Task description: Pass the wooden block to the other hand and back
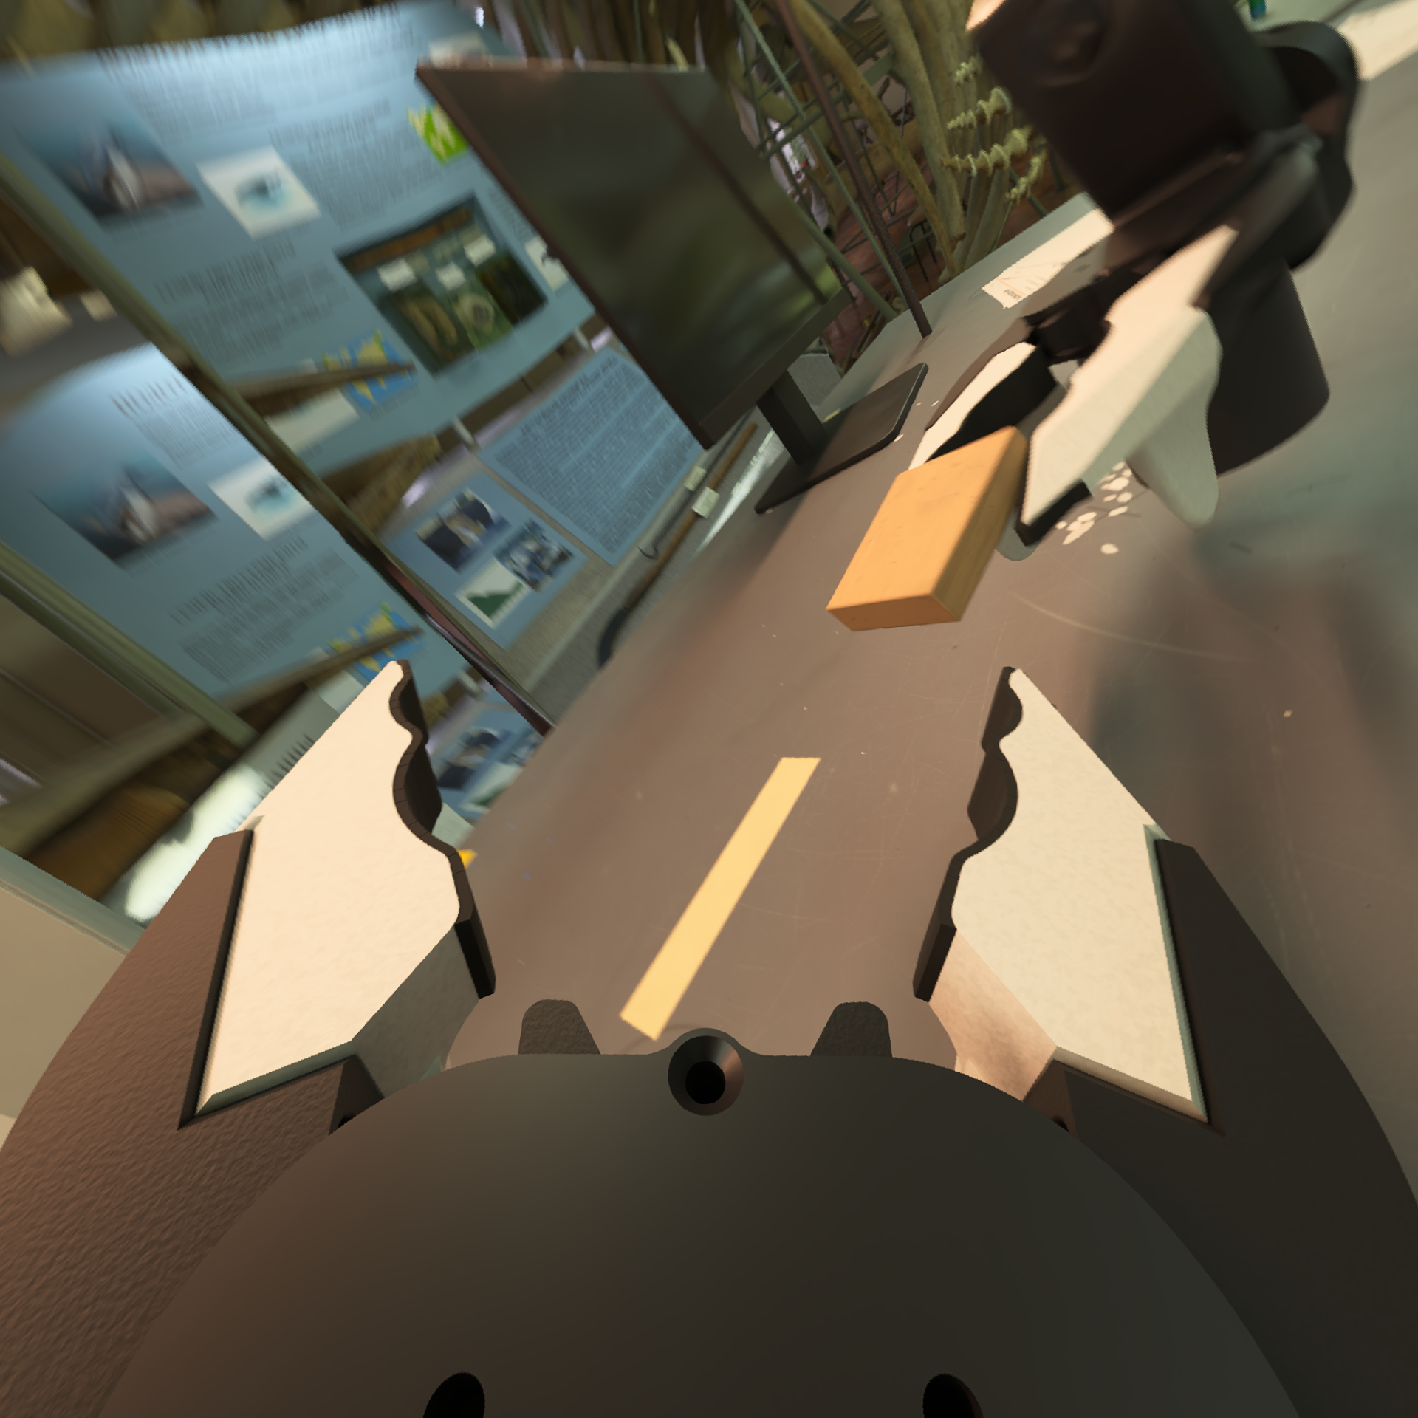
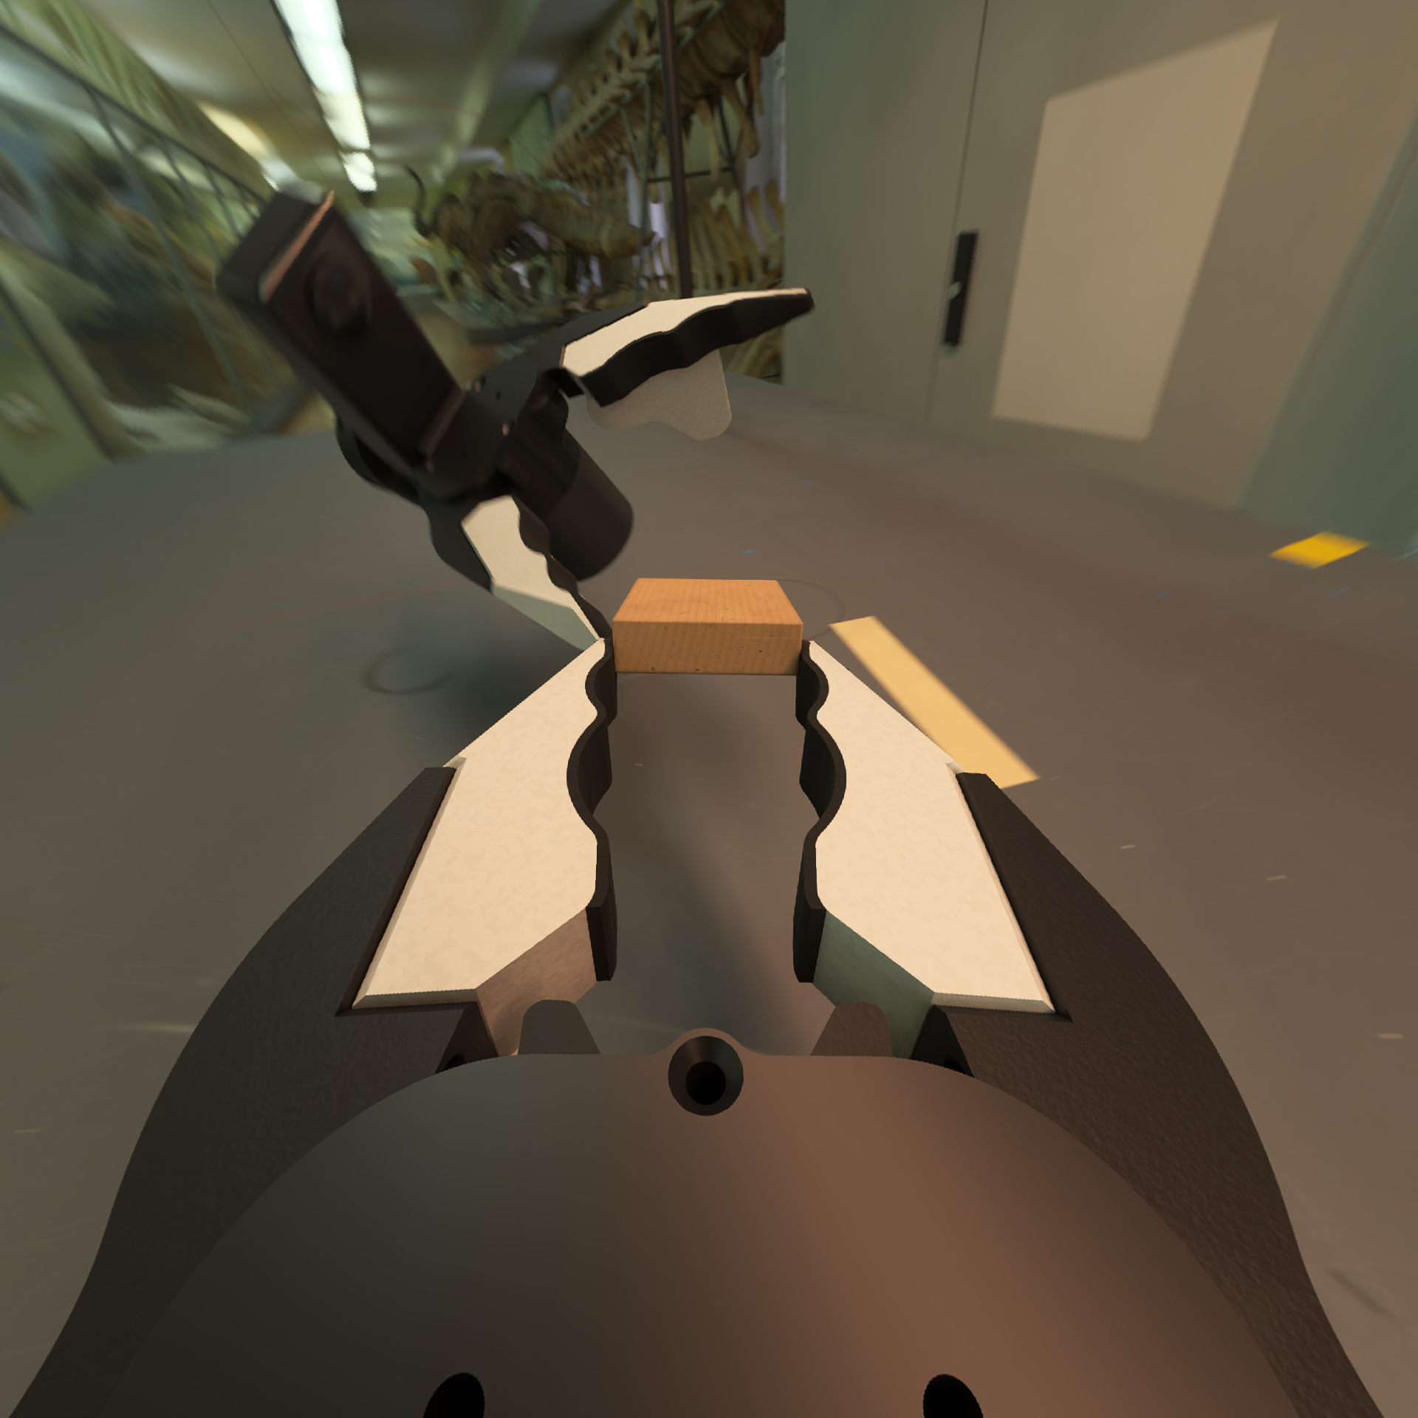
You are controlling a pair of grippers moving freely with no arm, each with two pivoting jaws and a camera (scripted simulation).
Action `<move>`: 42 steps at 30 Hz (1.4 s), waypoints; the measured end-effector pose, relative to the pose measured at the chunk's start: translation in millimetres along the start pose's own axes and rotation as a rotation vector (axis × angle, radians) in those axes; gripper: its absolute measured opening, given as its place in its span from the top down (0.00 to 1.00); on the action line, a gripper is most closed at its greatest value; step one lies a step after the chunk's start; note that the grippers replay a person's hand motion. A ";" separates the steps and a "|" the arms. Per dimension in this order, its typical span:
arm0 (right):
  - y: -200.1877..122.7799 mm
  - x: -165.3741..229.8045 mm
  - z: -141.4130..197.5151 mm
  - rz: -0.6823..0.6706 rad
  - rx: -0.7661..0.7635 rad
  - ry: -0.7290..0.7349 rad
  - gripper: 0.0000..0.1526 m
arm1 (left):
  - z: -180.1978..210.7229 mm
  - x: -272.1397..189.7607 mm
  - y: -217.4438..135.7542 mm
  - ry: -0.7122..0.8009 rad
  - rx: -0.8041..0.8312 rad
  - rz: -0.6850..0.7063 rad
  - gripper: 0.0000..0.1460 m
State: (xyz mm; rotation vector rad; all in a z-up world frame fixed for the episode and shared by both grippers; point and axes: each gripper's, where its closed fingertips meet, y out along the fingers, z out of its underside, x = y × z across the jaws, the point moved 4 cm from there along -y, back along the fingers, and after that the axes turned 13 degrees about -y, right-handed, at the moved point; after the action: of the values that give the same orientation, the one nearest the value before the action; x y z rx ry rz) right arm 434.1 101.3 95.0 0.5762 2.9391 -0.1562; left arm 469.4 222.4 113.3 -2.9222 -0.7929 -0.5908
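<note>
The wooden block (image 1: 921, 529) is a flat tan slab held above the grey table. My right gripper (image 2: 706, 660) is shut on the block (image 2: 706, 625), which is pinched at its near end between the two fingertips. In the left wrist view the right gripper (image 1: 978, 491) comes in from the upper right and holds the block's far end. My left gripper (image 1: 706, 679) is open wide and empty, and the block's free end is a short way ahead of its tips. In the right wrist view the left gripper (image 2: 694, 468) stands beyond the block, with its lower finger (image 2: 537, 583) close to the block's left corner.
A dark monitor (image 1: 652, 253) on a stand sits on the grey table (image 1: 1112, 806) at the left. Poster boards (image 1: 230, 384) stand behind it. A yellow tape strip (image 1: 721, 894) lies on the table, and also shows in the right wrist view (image 2: 928, 690). A door (image 2: 1136, 230) lies beyond.
</note>
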 end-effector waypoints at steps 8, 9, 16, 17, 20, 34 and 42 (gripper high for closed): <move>-6.9 -1.4 -8.4 -0.249 -0.143 0.521 0.69 | -9.0 -38.6 1.8 0.156 -0.038 0.139 0.48; -6.9 -0.6 -8.3 -0.282 -0.152 0.570 0.69 | -6.3 -43.4 3.0 0.166 -0.021 0.172 0.50; -0.8 13.2 -1.3 -0.426 -0.077 0.712 0.69 | -7.5 -58.4 3.7 0.221 -0.025 0.236 0.77; -0.1 14.8 -0.9 -0.436 -0.069 0.719 0.69 | -7.7 -60.0 3.8 0.227 -0.021 0.244 0.81; 2.4 15.3 -0.5 -0.452 -0.072 0.749 0.69 | -7.4 -63.0 3.4 0.251 -0.015 0.255 0.90; -5.5 -20.3 -4.8 -0.055 -0.215 0.492 0.30 | -0.1 -44.8 8.7 -0.178 0.087 0.204 0.92; -15.4 -26.3 -16.1 0.194 -0.187 0.026 0.31 | 9.7 -11.4 -2.7 -1.310 0.002 0.469 0.92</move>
State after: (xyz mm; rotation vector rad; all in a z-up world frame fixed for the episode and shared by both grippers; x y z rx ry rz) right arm 450.5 79.5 116.1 0.8323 2.8570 0.1467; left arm 462.3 220.8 99.9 -2.9970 -0.0325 1.4371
